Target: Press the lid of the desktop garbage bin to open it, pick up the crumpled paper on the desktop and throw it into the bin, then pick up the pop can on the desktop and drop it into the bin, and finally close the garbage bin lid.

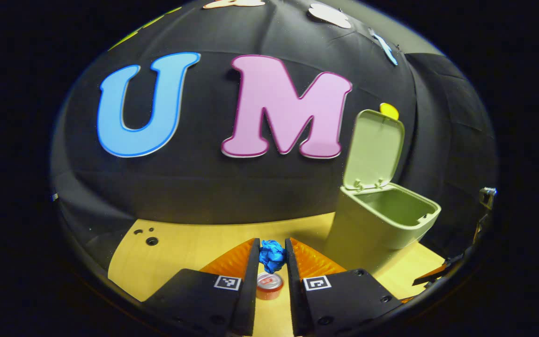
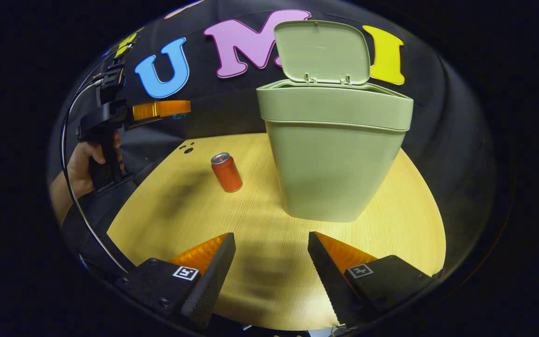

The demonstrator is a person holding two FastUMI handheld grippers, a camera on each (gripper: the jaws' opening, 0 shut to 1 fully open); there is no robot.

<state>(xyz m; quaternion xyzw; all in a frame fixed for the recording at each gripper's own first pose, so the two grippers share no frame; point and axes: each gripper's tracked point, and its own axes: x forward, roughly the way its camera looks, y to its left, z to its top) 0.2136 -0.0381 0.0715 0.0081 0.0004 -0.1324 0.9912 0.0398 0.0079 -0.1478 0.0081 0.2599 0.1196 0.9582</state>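
Note:
A blue crumpled paper (image 1: 272,255) is pinched between both fingers of my left gripper (image 1: 271,255), lifted above the table. Straight below it stands the red pop can (image 1: 269,285), seen from its top. The pale green bin (image 1: 381,220) sits to the right with its lid (image 1: 374,150) standing open. In the right gripper view the bin (image 2: 335,154) stands close ahead, lid (image 2: 323,51) up, and the pop can (image 2: 226,172) is upright to its left. My right gripper (image 2: 271,245) hangs open over the table. The left gripper (image 2: 178,108) shows high at the left, held by a hand (image 2: 79,166).
The wooden table (image 2: 194,206) has a few small holes (image 2: 187,149) near its far left corner. The black cloth wall stands close behind the bin. The table's edge runs just right of the bin.

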